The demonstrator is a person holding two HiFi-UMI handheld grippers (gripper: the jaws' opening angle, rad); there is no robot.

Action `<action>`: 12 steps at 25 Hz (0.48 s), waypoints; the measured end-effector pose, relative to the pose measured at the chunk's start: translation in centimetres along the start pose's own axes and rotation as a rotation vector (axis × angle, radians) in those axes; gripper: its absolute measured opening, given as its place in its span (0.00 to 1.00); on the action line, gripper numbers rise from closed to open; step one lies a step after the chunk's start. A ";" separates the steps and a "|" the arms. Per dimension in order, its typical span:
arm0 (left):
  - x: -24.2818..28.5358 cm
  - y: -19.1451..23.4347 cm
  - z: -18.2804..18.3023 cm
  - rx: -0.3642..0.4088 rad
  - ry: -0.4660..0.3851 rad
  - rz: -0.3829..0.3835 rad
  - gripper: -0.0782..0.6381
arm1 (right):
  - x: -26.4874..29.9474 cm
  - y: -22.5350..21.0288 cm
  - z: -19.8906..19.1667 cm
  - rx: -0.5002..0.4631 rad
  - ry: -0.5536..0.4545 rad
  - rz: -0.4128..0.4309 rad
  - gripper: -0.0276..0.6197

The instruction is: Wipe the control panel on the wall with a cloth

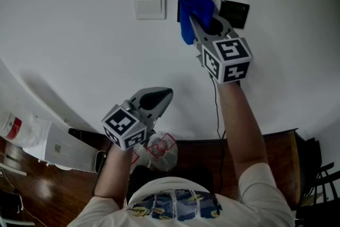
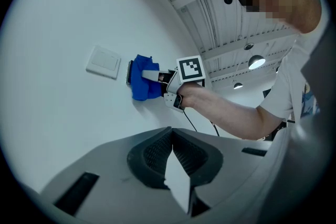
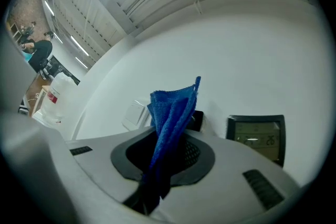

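Observation:
My right gripper [image 1: 194,20] is raised to the white wall and is shut on a folded blue cloth [image 1: 192,11]. The cloth lies against a small dark panel [image 1: 179,8], of which only the left edge shows. Just to its right, uncovered, is a dark control panel [image 1: 234,13] with a lit display [image 3: 256,137]. In the right gripper view the cloth [image 3: 169,118] stands up out of the jaws. My left gripper [image 1: 161,97] hangs lower and to the left, clear of the wall, shut and empty. From the left gripper view [image 2: 176,161] the cloth [image 2: 144,79] shows pressed to the wall.
A white switch plate [image 1: 149,5] sits left of the cloth. A thin cable [image 1: 216,109] runs down the wall to a dark wooden desk [image 1: 265,149]. Below left are a white jug [image 1: 13,127], a white box [image 1: 64,149] and a plastic bag [image 1: 162,149].

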State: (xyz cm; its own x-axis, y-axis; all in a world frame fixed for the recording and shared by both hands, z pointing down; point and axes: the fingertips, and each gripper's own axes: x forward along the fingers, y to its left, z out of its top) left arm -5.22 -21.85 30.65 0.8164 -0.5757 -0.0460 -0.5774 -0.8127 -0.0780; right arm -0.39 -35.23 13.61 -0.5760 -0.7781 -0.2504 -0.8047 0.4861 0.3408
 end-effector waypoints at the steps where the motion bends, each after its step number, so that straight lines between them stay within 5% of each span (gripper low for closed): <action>1: 0.1 -0.1 0.0 -0.002 0.000 -0.004 0.12 | -0.3 -0.4 0.0 -0.002 0.002 -0.010 0.16; 12: 1.5 -1.0 -0.2 -0.006 0.002 -0.030 0.12 | -3.8 -5.6 -0.8 0.006 0.022 -0.105 0.16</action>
State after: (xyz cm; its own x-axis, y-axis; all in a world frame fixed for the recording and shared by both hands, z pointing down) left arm -3.47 -21.92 30.88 0.8335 -0.5509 -0.0417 -0.5525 -0.8303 -0.0732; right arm 6.42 -35.34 13.37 -0.4852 -0.8334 -0.2647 -0.8614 0.4034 0.3087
